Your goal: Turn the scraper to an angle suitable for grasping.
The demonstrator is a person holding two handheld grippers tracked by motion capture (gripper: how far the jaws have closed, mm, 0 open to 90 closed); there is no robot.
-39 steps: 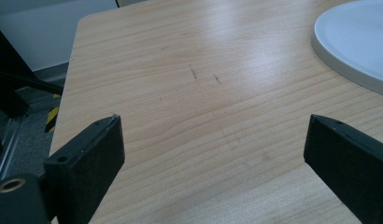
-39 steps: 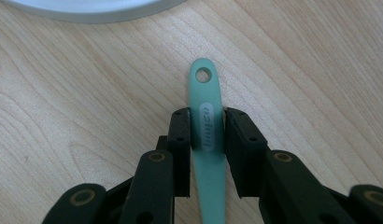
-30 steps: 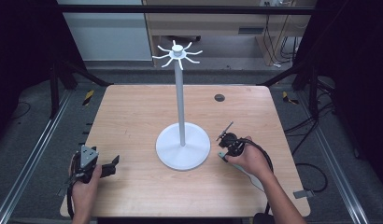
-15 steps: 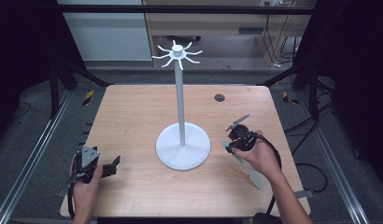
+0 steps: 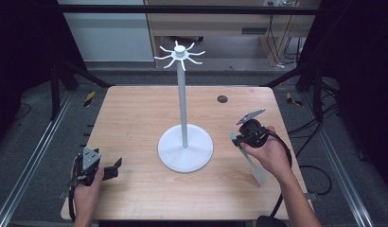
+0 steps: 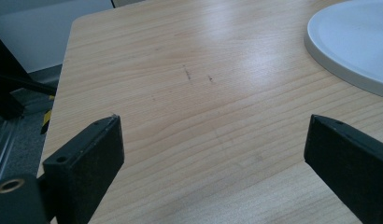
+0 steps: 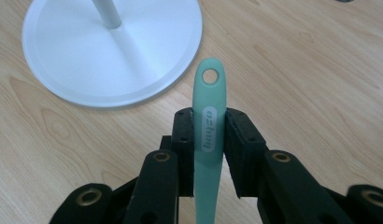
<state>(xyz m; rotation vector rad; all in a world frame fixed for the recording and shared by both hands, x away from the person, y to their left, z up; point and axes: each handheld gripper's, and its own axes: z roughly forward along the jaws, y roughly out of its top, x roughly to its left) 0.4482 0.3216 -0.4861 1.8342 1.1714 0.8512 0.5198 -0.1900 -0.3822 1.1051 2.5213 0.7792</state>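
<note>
My right hand-held gripper (image 7: 209,135) clamps the mint spatula (image 7: 208,140) mid-handle, right of the white stand (image 5: 185,142). It looks light, slick and probably flexible. My left hand-held gripper (image 6: 213,154) gapes empty over the bench (image 5: 135,113).

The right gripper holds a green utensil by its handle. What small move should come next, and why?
Probably lift the right gripper higher toward the hooks atop the white stand. It is shut on the green utensil, whose handle hole points toward the stand's base, well below those hooks. The left gripper rests open.
</note>
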